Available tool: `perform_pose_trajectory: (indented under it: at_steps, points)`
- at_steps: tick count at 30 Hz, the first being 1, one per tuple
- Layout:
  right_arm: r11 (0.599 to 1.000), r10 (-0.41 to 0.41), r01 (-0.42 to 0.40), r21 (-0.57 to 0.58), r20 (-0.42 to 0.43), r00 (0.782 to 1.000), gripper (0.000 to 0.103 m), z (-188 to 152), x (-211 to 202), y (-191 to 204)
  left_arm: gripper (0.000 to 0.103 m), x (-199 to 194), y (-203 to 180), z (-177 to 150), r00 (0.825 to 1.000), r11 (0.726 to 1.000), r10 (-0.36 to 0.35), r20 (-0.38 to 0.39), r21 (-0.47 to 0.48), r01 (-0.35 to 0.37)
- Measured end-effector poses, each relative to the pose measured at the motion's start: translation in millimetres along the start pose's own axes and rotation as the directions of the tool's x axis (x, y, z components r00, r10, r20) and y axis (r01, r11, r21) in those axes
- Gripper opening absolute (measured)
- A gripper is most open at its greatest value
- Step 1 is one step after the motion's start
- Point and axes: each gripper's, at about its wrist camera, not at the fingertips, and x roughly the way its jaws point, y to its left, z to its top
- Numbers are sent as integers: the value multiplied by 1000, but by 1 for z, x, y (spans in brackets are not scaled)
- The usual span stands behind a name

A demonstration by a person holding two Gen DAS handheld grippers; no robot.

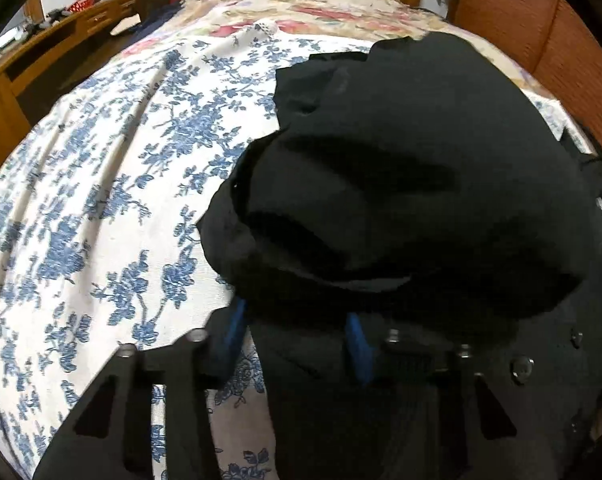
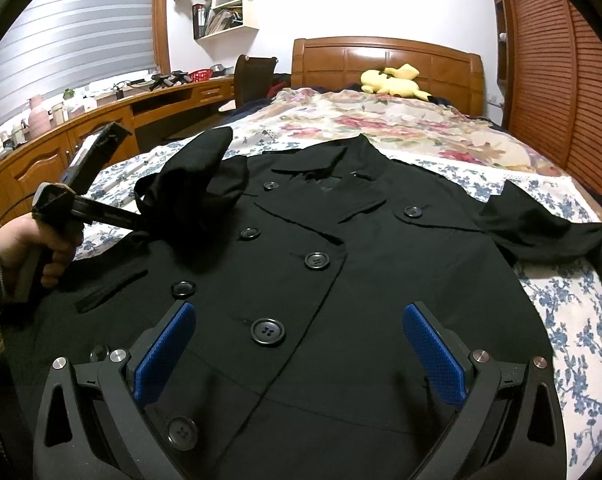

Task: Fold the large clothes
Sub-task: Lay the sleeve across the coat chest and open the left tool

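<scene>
A black double-breasted coat (image 2: 341,280) lies face up on the bed, collar toward the headboard. Its left-hand sleeve (image 2: 205,184) is bunched and raised over the chest. That sleeve (image 1: 381,160) fills the left wrist view, with its cloth packed between the blue pads (image 1: 237,332). My left gripper (image 1: 297,312) is shut on it; in the right wrist view a hand (image 2: 33,248) holds this gripper (image 2: 141,222) at the coat's left edge. The other sleeve (image 2: 541,228) lies stretched out to the right. My right gripper (image 2: 299,308) hovers open over the coat's lower front, nothing between its fingers.
The bed has a blue-flowered sheet (image 1: 101,200) and a red-flowered cover (image 2: 381,124) near the wooden headboard (image 2: 381,56). A yellow plush toy (image 2: 393,80) lies by the pillows. A cluttered wooden desk (image 2: 101,120) runs along the left; a slatted wardrobe (image 2: 561,80) stands on the right.
</scene>
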Motion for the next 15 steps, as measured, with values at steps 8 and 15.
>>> perform_pose_trajectory:
  at_steps: [8,15]
  points:
    - [1000,-21,20,7,12,1000,103,-3,-7,-2,10,-47,-18,13,985,994,96,141,35,-102]
    - [999,-45,44,19,24,999,103,-7,-17,-7,8,-102,-63,26,963,992,35,267,105,-66]
